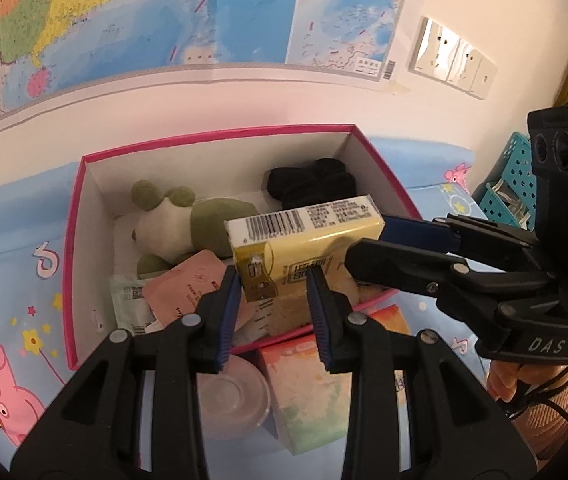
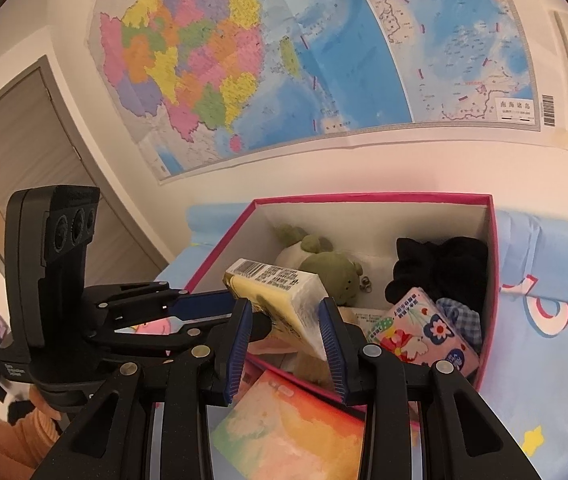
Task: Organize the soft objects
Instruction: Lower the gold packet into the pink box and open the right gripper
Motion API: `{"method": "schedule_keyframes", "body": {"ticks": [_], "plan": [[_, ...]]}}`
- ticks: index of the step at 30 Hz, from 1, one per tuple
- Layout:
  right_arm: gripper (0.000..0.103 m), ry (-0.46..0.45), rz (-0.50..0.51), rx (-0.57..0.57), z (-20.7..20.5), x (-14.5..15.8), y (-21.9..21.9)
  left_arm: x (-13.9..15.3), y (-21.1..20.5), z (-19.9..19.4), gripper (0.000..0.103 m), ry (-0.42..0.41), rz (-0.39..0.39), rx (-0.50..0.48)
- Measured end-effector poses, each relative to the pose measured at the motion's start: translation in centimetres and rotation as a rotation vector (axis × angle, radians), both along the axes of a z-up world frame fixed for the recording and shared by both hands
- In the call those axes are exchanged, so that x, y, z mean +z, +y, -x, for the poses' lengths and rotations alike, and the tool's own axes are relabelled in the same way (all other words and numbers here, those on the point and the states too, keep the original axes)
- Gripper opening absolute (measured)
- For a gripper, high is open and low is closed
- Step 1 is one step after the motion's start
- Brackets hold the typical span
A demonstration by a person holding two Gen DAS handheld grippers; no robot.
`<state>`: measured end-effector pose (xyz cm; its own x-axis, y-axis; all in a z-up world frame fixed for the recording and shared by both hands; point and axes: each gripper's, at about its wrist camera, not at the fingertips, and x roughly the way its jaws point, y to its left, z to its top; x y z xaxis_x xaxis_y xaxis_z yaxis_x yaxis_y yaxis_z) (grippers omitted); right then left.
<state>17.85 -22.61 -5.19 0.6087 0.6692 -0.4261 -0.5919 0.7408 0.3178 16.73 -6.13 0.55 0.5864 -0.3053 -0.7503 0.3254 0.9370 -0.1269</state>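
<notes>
I have the yellow tissue pack (image 1: 303, 248) over the pink box (image 1: 68, 264), above the frog plush (image 1: 180, 228) and black cloth (image 1: 311, 184). Left gripper (image 1: 274, 300) is clamped on its near end, right gripper (image 2: 285, 330) on the other. I judge it light, squashy, film-slick: hold the short ends, moderate squeeze.
</notes>
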Motion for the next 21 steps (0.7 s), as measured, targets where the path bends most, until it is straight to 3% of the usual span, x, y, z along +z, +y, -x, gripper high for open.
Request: {"method": "schedule_keyframes", "body": {"ticks": [16, 20, 21], "plan": [[0.038, 0.07, 0.026, -0.037, -2.4, -1.6, 0.9, -1.7, 0.4, -2.2, 0.035, 0.051, -0.017, 0.046], [0.046, 0.059, 0.032, -0.057, -2.3, -1.6, 0.7, -1.5, 0.7, -1.8, 0.055, 0.023, -0.029, 0.063], [0.046, 0.053, 0.037, -0.064, -2.2, -1.6, 0.7, -1.3, 0.8, -1.6, 0.055, 0.014, -0.027, 0.061]]}}
